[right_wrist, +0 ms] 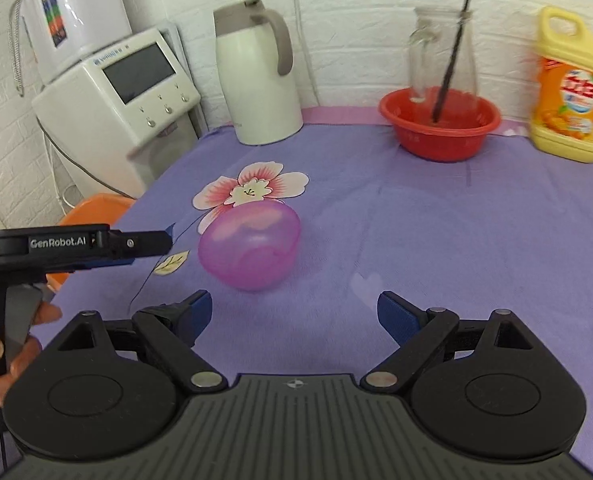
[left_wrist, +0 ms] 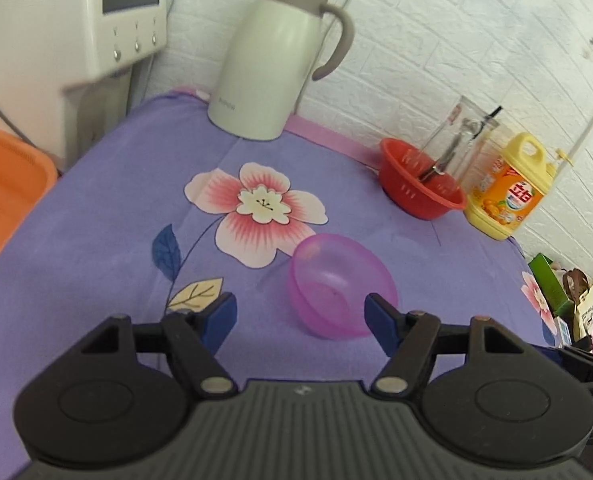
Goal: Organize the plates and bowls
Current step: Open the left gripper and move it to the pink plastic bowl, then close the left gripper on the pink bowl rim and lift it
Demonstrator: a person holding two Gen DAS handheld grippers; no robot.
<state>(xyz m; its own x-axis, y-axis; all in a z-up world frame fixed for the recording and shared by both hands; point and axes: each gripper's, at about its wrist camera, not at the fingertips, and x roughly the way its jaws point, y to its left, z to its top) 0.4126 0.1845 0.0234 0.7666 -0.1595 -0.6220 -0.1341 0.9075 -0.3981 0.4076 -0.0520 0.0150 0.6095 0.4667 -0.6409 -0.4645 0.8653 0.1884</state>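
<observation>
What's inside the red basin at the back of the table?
A clear glass jar stands in the red basin, with a dark stick leaning inside the jar. The basin's near wall hides most of its floor, so smaller items there cannot be ruled out.

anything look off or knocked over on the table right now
The pink bowl is tipped on its side on the purple cloth, its opening facing the left gripper rather than up. The glass jar stands inside the red basket, with a dark stick in it. No spill or damage shows.
</observation>
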